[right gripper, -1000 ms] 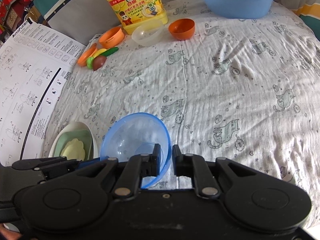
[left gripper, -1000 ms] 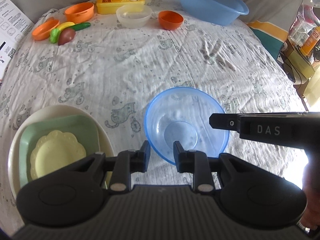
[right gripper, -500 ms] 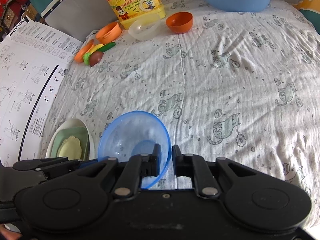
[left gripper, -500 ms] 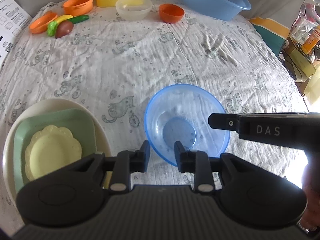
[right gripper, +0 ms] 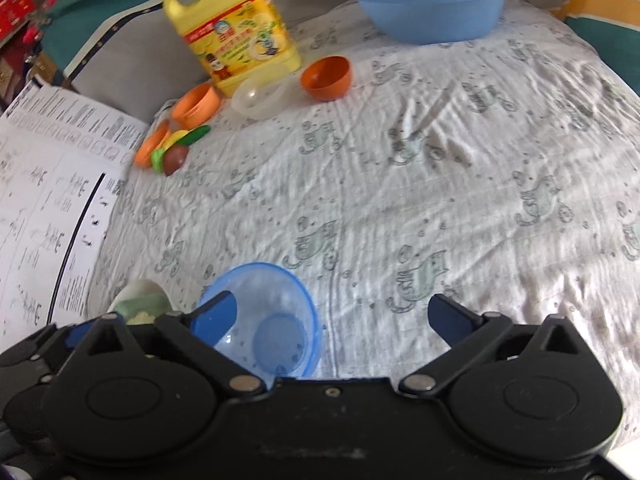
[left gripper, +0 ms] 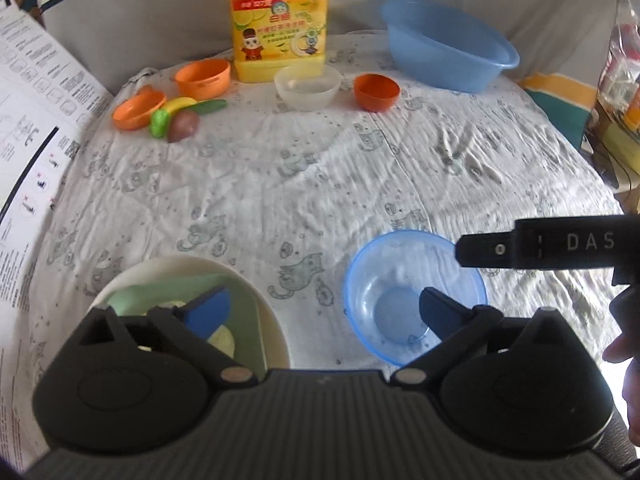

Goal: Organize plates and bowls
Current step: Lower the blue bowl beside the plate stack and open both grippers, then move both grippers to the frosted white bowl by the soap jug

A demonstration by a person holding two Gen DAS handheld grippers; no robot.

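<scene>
Both claws have just sprung wide open! The left claw [left gripper: 326,312] and the right claw [right gripper: 334,316] now hold nothing, the blue bowl [left gripper: 400,280] freed.

Plastic gloss on wrinkled cloth, seen past my matt black jaws

My left gripper [left gripper: 324,312] and right gripper [right gripper: 332,316] are matt black plastic with small shiny metal pivot pins, and my jaws carry smooth blue pads; the cloth [left gripper: 320,184] under everything is thin, crinkled white cotton printed with pale cats; the blue bowl [left gripper: 400,280] is clear, glossy plastic, the blue basin [left gripper: 448,60] smooth opaque plastic, the clear bowl [left gripper: 308,88] frosted, the orange bowl [left gripper: 376,92] matt, the detergent jug [left gripper: 280,32] shiny yellow plastic with a slick label, the cream plate [left gripper: 272,320] smooth, and the instruction sheet [left gripper: 36,120] flat printed paper.
</scene>
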